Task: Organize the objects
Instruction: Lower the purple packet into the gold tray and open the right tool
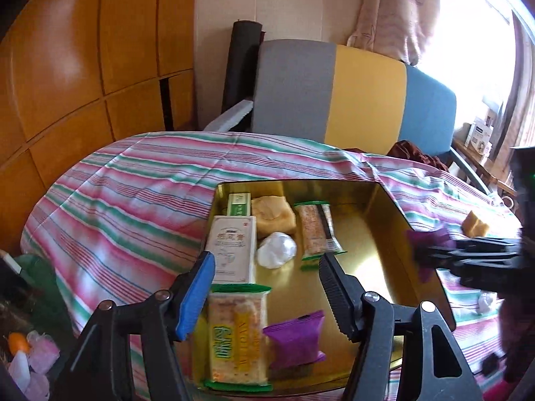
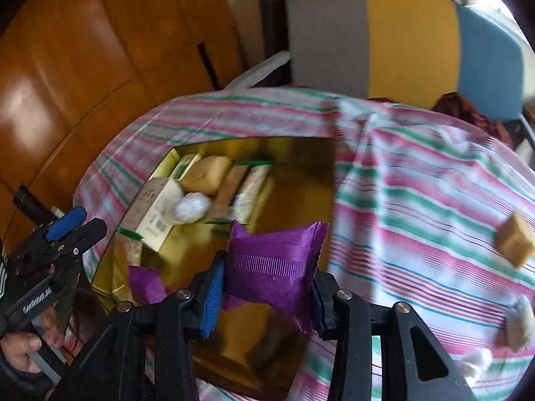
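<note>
The gold tray [image 1: 384,220] on the striped cloth [image 1: 133,183] holds two boxes, maybe three green-edged packets, one tan block, one white ball and one purple packet [image 1: 296,339]. The left gripper [image 1: 264,292] hangs spread above it. The right gripper [image 2: 265,295] pinches a second purple packet [image 2: 274,264] over the tray's edge.

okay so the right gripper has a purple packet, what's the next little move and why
Probably ease the right gripper a little further over the gold tin and lower, then open. It is shut on the purple packet, which hangs near the tin's right edge, above bare gold floor. Another purple packet already lies inside, so the free spot beside it looks like the likely place.
</note>
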`<state>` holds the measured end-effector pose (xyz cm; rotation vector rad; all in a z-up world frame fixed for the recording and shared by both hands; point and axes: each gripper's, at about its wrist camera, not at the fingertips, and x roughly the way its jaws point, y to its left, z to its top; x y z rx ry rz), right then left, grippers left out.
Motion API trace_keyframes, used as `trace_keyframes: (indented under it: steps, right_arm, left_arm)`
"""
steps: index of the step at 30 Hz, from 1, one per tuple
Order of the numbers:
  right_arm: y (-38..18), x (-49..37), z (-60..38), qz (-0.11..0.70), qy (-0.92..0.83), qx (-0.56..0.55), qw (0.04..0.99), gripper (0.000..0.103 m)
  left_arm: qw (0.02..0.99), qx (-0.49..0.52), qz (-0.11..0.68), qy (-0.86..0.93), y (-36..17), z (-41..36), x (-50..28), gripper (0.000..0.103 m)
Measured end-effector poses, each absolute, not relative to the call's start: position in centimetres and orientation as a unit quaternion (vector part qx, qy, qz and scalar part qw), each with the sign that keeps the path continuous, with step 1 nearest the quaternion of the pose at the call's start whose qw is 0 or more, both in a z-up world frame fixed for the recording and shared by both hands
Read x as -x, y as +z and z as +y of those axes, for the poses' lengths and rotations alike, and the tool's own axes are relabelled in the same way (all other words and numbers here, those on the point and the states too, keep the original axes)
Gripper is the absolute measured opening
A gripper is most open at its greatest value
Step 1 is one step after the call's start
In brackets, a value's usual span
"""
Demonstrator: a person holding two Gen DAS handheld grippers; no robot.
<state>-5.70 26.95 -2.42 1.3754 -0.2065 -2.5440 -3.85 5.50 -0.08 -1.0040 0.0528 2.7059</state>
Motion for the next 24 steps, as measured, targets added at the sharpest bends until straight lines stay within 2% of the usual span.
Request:
trace_keyframes:
  steps: [8,10,24]
  right_arm:
    - [-7.5,10.3,20.6,-0.041,-0.835,-0.531,0.138,0.044]
    - [-8.0,10.6,19.9,-0.046,-0.834,-0.532,0.139,0.048]
    - [-3.7,7.4,22.1,-0.066,-0.876,-0.463,0.117,0.049]
  left_arm:
    - [0.110,0.352,0.004,0.929,-0.7,3.4,3.9,0.067]
    - [0.107,0.354,0.001,0.929,-0.9,3.0,3.8,0.067]
    - [0.104,0.353,-0.006,0.930,-1.0,2.5,3.6,0.070]
